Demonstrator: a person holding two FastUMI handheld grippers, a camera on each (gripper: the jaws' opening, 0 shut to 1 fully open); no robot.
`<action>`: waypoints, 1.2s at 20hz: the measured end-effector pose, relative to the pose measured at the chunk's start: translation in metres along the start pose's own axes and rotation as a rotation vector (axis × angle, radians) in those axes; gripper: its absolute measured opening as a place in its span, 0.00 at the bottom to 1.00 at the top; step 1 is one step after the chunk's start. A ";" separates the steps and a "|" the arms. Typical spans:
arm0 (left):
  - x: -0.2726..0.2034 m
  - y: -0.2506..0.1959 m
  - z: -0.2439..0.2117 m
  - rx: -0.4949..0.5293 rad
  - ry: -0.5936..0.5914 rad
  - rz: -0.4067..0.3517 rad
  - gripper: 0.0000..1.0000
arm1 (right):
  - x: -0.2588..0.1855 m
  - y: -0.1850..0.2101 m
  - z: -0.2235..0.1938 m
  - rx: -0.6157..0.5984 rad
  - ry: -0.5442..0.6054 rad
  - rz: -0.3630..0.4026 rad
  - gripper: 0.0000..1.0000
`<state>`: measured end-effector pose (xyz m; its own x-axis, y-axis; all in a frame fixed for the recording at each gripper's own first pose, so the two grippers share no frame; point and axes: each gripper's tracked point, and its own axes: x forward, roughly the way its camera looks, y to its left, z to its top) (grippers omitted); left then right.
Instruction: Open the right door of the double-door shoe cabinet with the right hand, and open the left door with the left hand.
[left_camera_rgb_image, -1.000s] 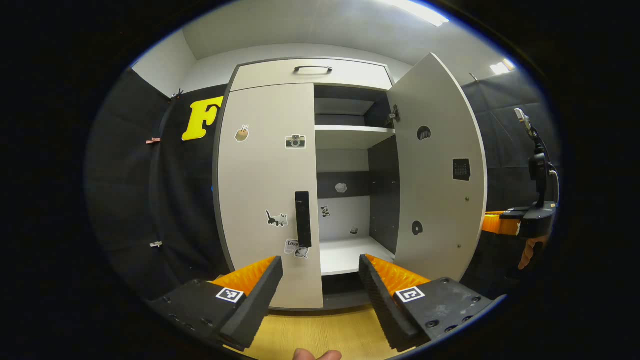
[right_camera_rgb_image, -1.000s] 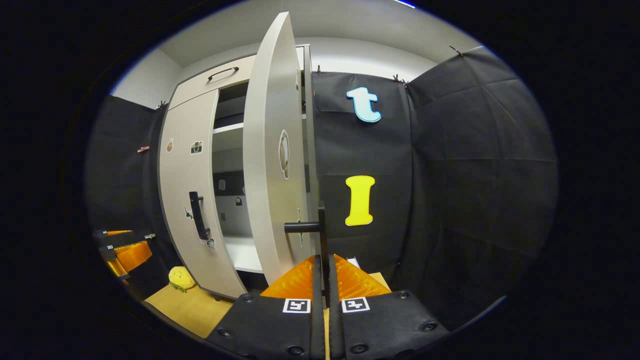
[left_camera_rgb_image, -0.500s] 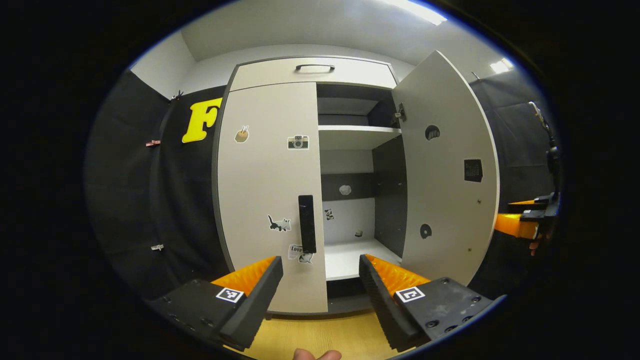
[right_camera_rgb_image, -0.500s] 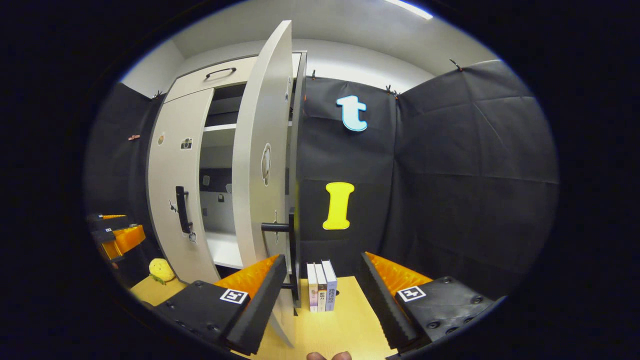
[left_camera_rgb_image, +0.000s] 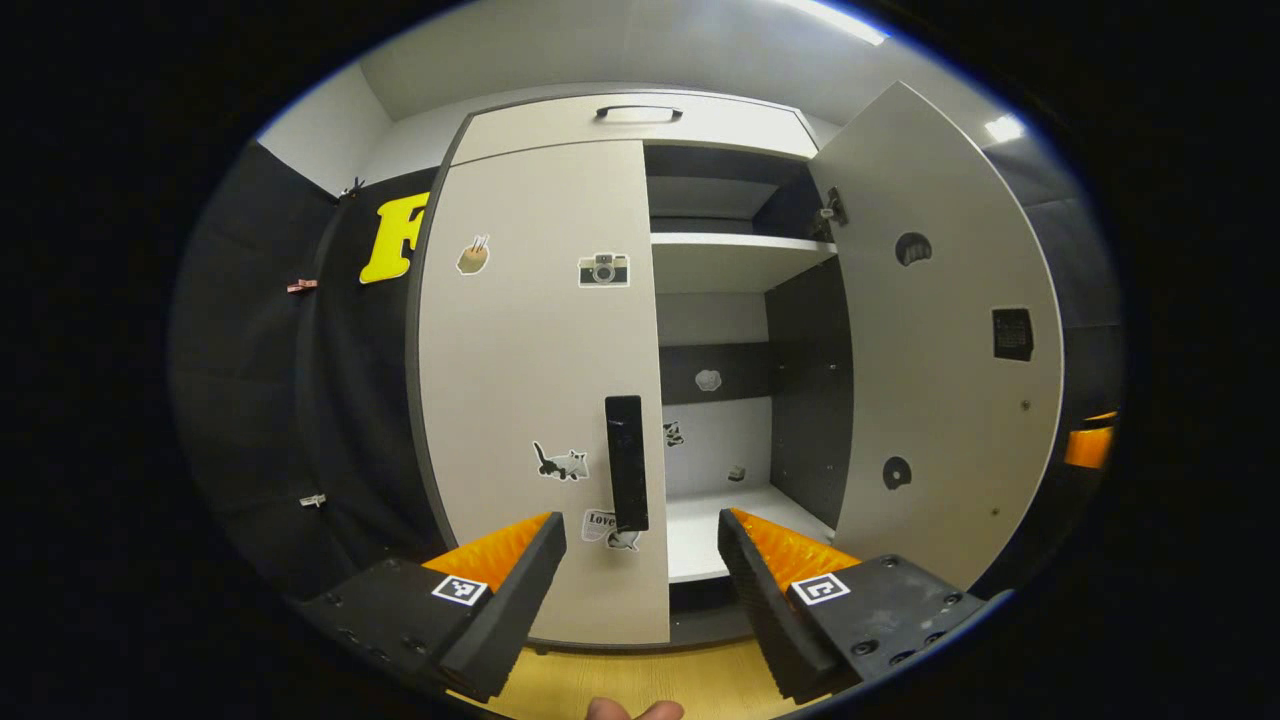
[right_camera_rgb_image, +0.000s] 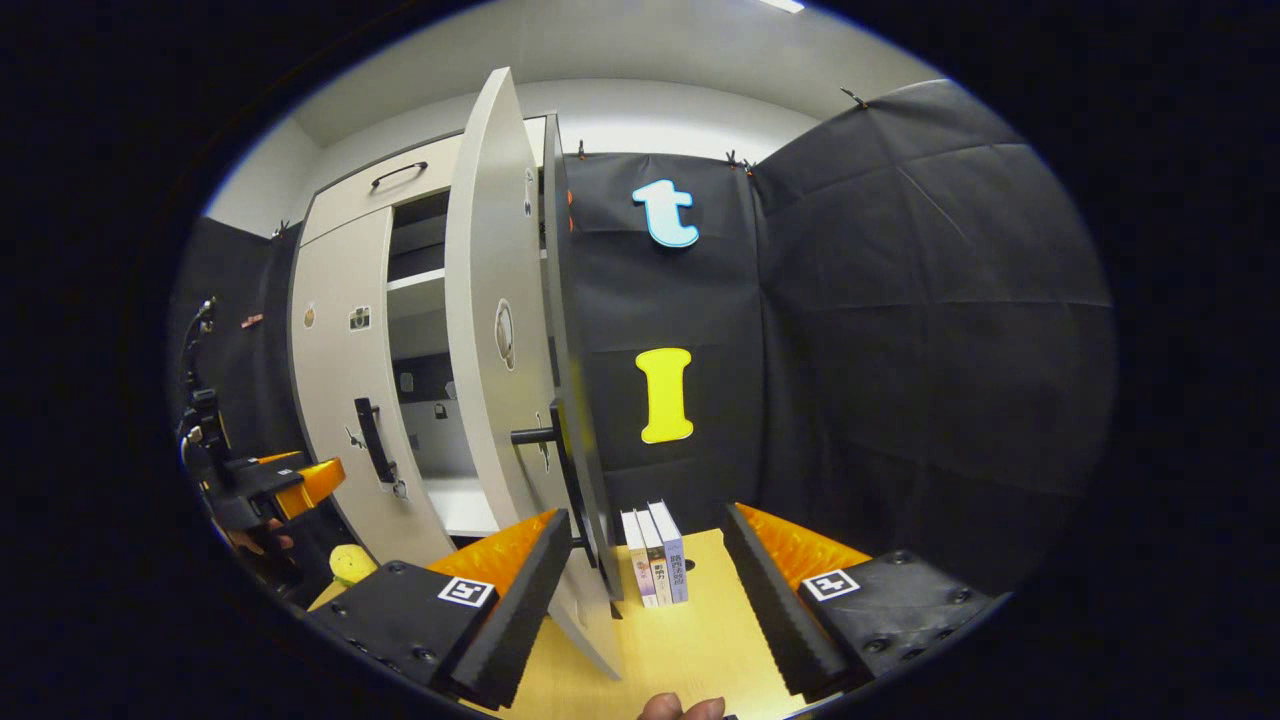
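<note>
Half the job looks done to me: the right door stands swung wide, its inner face turned toward my left gripper view, while the left door sits flat and closed against the cabinet. What is left is that left door.

The cabinet is pale grey with a dark frame. The left door carries small stickers and a black vertical handle near its inner edge. Behind the open right door I see a shelf and a lower white floor, both bare apart from small stickers on the back panel.

My left gripper hangs in front of the left door with its fingers spread wide and nothing between them; the handle lines up just above the gap, not yet reached.

In the right gripper view, my right gripper is also released and holds nothing. The right door's edge and its handle stand just ahead of its left finger; I cannot tell whether they touch. Three books stand on the wooden floor beyond.
</note>
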<state>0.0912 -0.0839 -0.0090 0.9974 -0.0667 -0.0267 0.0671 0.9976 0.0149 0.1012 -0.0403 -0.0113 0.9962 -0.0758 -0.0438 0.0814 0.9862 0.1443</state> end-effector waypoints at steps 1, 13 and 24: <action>0.008 0.000 -0.001 -0.003 -0.001 0.003 0.94 | -0.002 0.003 -0.003 0.006 0.008 0.010 0.98; 0.104 0.016 0.000 -0.002 -0.045 0.038 0.87 | -0.003 -0.004 0.002 -0.082 -0.034 0.030 0.98; 0.137 0.018 -0.015 -0.032 -0.028 0.059 0.39 | -0.002 -0.018 0.005 -0.079 -0.049 0.009 0.98</action>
<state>0.2291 -0.0752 -0.0271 1.0000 -0.0079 0.0016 0.0080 0.9998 -0.0162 0.0983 -0.0588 -0.0094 0.9974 -0.0724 0.0063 0.0719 0.9952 0.0664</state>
